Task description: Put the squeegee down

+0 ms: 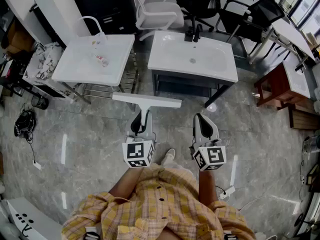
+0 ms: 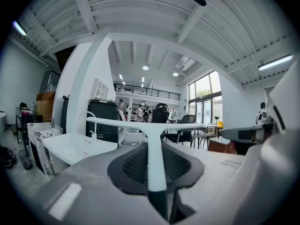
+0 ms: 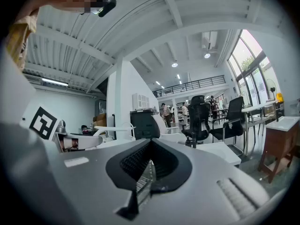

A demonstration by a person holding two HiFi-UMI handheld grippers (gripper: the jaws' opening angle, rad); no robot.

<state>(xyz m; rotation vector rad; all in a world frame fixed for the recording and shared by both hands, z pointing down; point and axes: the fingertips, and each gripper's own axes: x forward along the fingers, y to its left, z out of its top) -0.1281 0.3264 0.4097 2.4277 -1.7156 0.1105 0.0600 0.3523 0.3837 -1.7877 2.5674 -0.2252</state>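
Left claw (image 1: 140, 119) tight around squeegee (image 1: 146, 101)

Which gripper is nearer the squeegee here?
Left. The left gripper has its jaws shut on the squeegee, on the handle; the right gripper is apart to its right, jaws shut and empty.

The squeegee (image 1: 146, 101) is smooth white plastic, the floor (image 1: 90, 139) glossy stone, the basin (image 1: 220, 70) glossy.

White squeegee (image 1: 146, 101), yellow plaid shirt (image 1: 165, 204), grey marbled floor (image 1: 90, 141), white washbasin (image 1: 170, 54)
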